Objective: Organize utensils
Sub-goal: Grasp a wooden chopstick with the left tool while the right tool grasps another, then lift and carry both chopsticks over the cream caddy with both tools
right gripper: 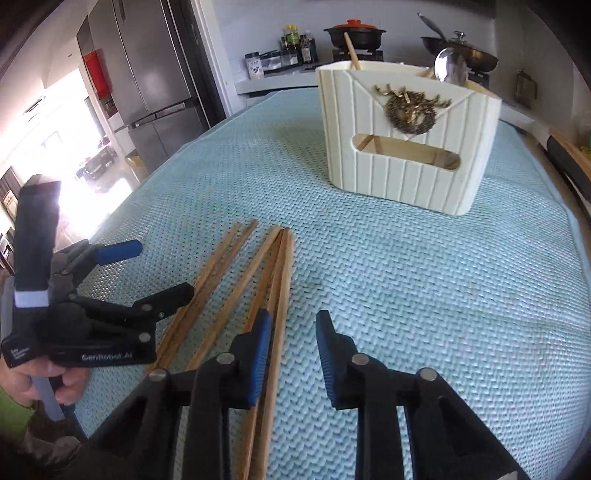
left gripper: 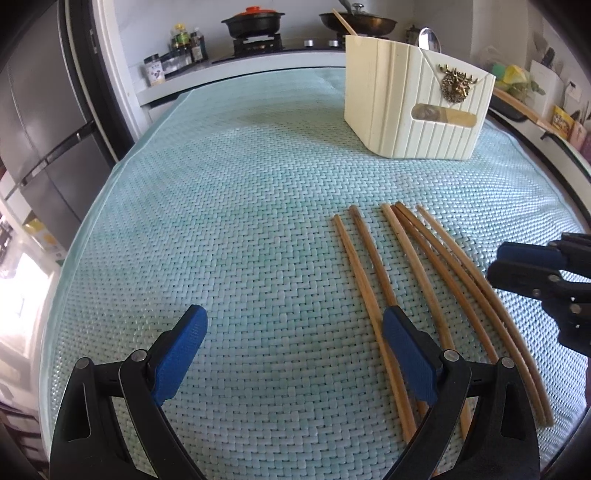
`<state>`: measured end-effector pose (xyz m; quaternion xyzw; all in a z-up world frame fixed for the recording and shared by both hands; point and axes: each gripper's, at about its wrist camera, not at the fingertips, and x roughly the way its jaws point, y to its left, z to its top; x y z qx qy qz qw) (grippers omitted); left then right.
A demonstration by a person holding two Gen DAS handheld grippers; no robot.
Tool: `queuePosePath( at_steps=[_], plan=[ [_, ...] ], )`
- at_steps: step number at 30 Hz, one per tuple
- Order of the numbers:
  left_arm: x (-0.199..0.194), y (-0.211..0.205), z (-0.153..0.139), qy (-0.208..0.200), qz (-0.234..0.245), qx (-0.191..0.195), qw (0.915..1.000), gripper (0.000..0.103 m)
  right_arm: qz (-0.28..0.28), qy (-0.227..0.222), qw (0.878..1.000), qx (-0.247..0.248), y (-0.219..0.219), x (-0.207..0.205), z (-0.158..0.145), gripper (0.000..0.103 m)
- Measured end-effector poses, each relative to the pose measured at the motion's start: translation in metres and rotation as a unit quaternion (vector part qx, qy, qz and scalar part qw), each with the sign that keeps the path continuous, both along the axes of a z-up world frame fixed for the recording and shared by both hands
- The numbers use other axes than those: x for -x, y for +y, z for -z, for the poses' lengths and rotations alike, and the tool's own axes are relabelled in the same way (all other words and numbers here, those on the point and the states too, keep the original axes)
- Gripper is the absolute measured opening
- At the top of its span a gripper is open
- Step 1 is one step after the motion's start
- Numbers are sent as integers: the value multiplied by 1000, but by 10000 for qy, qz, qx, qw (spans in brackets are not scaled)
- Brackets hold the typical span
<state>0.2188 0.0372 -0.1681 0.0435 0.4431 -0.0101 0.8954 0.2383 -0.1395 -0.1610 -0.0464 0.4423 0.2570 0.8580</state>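
Several wooden chopsticks (left gripper: 402, 280) lie side by side on the pale green woven mat (left gripper: 236, 206); they also show in the right wrist view (right gripper: 236, 280). A cream utensil holder (left gripper: 413, 99) with a brass emblem stands at the far right, holding a spoon (left gripper: 430, 38) and a chopstick; it also shows in the right wrist view (right gripper: 406, 136). My left gripper (left gripper: 291, 354) is open and empty, its right finger over the leftmost chopsticks. My right gripper (right gripper: 291, 354) is open and empty, its left finger over the rightmost chopsticks.
A stove with a black pot (left gripper: 253, 23) and a wok (left gripper: 356, 20) sits behind the mat, beside spice jars (left gripper: 177, 55). A steel fridge (right gripper: 147, 74) stands at the left. Items crowd the shelf at the right edge (left gripper: 524, 85).
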Motion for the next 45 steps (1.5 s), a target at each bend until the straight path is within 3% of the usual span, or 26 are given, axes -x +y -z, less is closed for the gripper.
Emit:
queuePosePath(
  at_steps=[7,15,19,29,31,36,40,45],
  plan=[
    [1,-2,6,80,15,-94,9999,96,-196,-215,9969,735,27,-4,9,17],
    [-4,1,5,189,89,59,9998,94,-282,-298,9914,1242,29,2,14,17],
    [-17,2,4,493,197,324,9981,85,-162,-132,9928,1183,27,-18,15,18],
    [-45,-16,-2,980,560,222,9934,48,-48,280,9944,1014,35,-60,16,17],
    [-46,-20,-3,1017,605,235,9927,39,-68,241,9939,1071,37,-62,16,17],
    [-46,-23,-3,1007,572,265,9929,31,-47,162,9946,1022,41,-61,16,14],
    [-47,-24,-3,899,560,290,9939,11,22,115,9960,889,34,-56,16,9],
    [-53,-21,-3,827,521,444,9942,4,175,197,9984,500,21,-64,14,6]
  ],
)
